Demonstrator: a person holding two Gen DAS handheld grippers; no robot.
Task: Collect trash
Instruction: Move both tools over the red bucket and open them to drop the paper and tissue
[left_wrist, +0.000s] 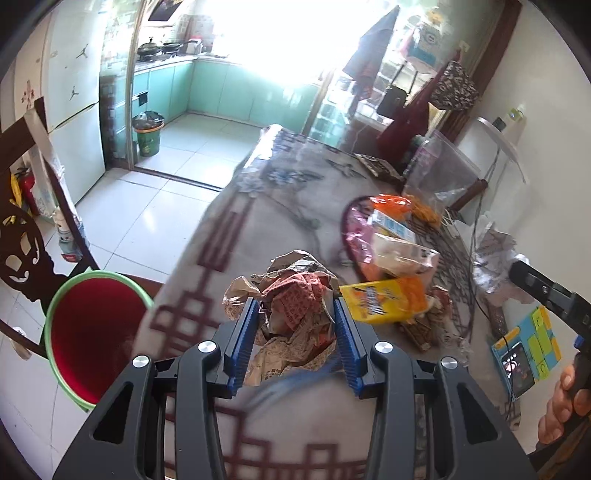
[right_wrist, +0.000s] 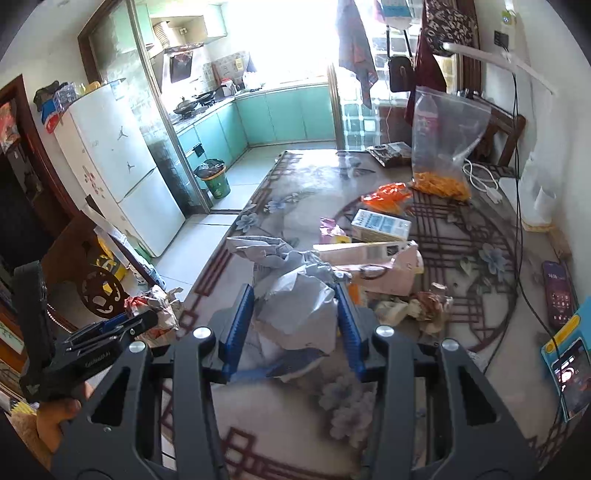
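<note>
Left grip: my left gripper (left_wrist: 295, 317) has its jaws clamped on a crumpled brown-and-red paper wad (left_wrist: 291, 295), lower centre of the left wrist view; the wad bulges well past the blue pads (left_wrist: 243, 332).
Right grip: my right gripper (right_wrist: 295, 314) has its jaws clamped on a crumpled white paper wad (right_wrist: 295, 295), lower centre of the right wrist view. Loose flaps stick out above and below the jaws.
Bin: red bin with green rim (left_wrist: 96, 332) sits at lower left of the left wrist view, off the desk edge, mouth open to me.
Risk, shedding: I judge both wads loosely packed. A trailing flap could tear off or slide out on the way to the bin, because the pads bite only the middle.
Risk, collision: both grippers are close together at the desk edge. In the right wrist view the left one shows at lower left, so I could knock one against the other if both aim at the bin together.
Risk, missed drop: the bin mouth looks narrow beside these wads, so one could catch on the rim.
Still to collect: yellow-orange packet (left_wrist: 384, 299), small carton (right_wrist: 380, 223), orange wrapper (right_wrist: 388, 194), crumpled scraps (right_wrist: 417, 306).
Leave alone: phone (right_wrist: 559, 291), white charging cable (right_wrist: 480, 177), clear bag of orange snacks (right_wrist: 443, 147).
Surface: desk (right_wrist: 295, 406) with floral cloth and dark red lattice border, glossy.
Room: tiled floor, fridge (right_wrist: 122, 162) upper left, teal kitchen behind, strong window glare.
</note>
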